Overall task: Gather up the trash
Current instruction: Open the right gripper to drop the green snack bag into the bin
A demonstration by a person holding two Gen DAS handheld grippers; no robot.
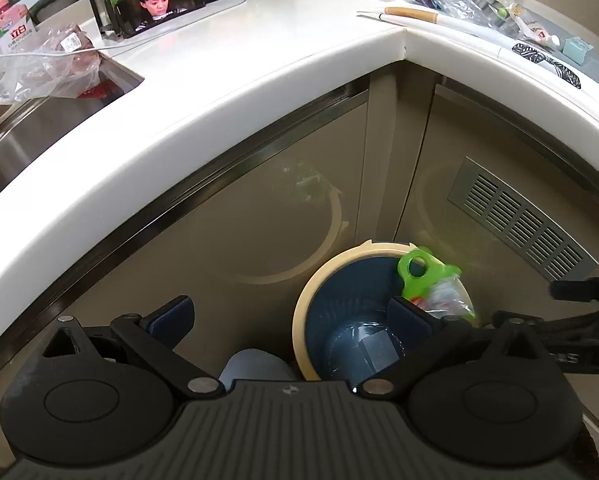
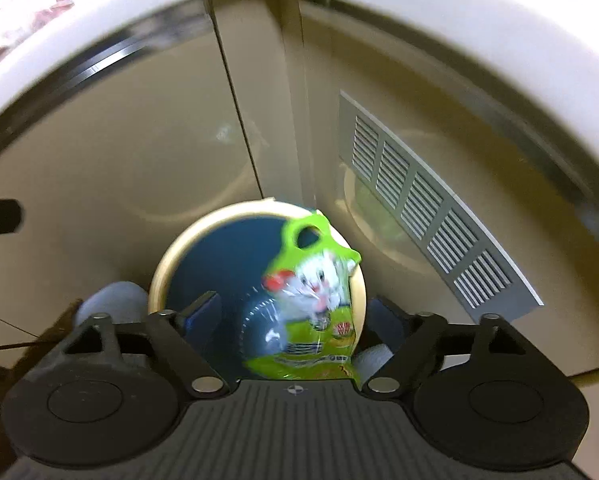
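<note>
Right wrist: wrapper (image 2: 315,300) between spread tongs (image 2: 295,316)

one round bin (image 1: 305,312) with cream rim and blue liner, one green snack packet (image 2: 319,300) over its mouth, two tools, left tool (image 1: 291,316) and right tool (image 2: 295,316), one vent grille (image 1: 519,224), one phone (image 1: 161,4), one pink detergent bottle (image 1: 9,24), one sink (image 1: 39,128)
</note>
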